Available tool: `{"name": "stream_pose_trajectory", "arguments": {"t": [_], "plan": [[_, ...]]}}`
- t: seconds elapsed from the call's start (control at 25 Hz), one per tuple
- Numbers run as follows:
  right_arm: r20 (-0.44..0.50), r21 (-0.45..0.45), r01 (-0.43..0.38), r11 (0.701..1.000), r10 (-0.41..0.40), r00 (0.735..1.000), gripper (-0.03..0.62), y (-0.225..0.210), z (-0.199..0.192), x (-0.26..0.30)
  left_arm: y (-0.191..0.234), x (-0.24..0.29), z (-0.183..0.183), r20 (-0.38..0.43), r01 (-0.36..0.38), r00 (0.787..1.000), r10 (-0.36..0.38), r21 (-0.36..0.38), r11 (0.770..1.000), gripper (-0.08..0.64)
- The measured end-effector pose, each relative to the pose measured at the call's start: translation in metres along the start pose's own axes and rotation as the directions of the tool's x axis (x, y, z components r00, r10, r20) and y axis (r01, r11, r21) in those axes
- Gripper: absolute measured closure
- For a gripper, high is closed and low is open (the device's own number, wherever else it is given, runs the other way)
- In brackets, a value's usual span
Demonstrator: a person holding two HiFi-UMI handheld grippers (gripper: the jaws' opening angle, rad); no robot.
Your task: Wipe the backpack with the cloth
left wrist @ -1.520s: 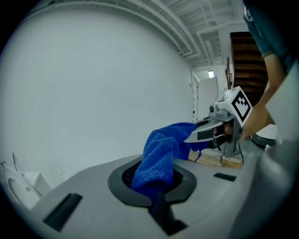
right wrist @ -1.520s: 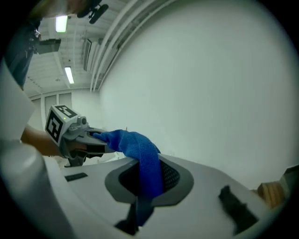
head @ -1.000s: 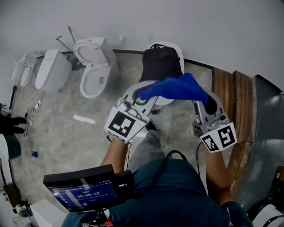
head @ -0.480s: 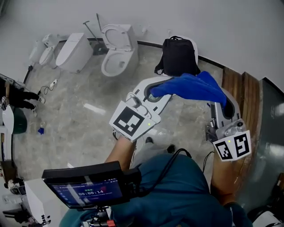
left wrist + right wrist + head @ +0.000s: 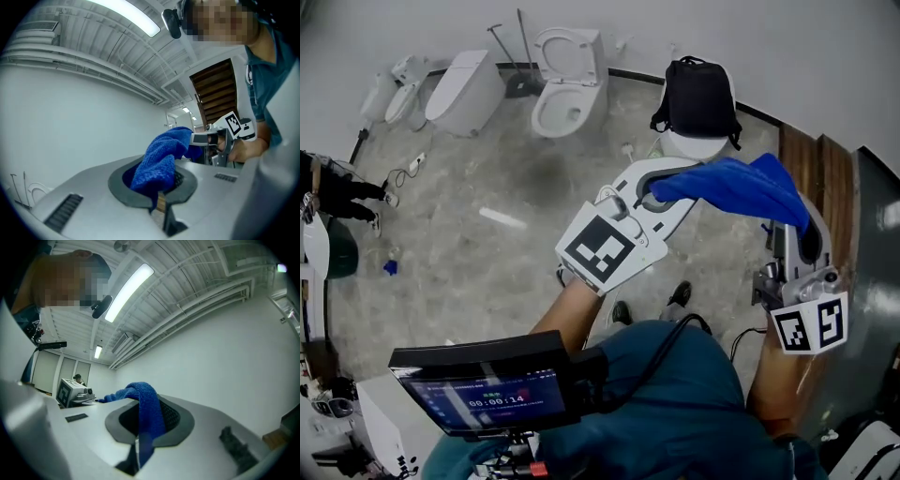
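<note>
Left tongs (image 5: 649, 199), right tongs (image 5: 800, 227) each pinch the cloth (image 5: 731, 183); I'd pull it taut, press flat on backpack (image 5: 701, 98) at 12 o'clock.

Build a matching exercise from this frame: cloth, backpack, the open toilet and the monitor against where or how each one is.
Things:
1. blue terry cloth
2. black fabric backpack
3. white ceramic toilet left of the backpack
4. black rectangular monitor

States:
A. lid raised, bowl open
B. screen lit, in front of the person's torso
C. stretched between the left gripper and the right gripper, both shut on it
D. resting on a white fixture by the wall

Pairs: 1-C, 2-D, 3-A, 4-B
</note>
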State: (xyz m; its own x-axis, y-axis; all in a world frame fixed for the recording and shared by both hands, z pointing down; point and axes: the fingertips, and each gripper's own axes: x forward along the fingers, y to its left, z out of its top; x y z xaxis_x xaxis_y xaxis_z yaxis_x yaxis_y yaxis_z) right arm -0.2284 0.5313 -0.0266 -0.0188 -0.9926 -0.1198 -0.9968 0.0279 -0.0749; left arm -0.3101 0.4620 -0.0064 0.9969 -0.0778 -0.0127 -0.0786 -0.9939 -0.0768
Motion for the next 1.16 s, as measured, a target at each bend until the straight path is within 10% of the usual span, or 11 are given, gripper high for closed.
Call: {"name": "stream_pose_trajectory", "arguments": {"t": [1.16], "plan": [[-0.011,-0.068,0.052,0.996,-0.053,0.999,0.568,0.027,0.024,-0.105,-0.101,-0.031,0.026,0.023,0.011,1.0,-0.011,0.035,0.999,0.532]]}}
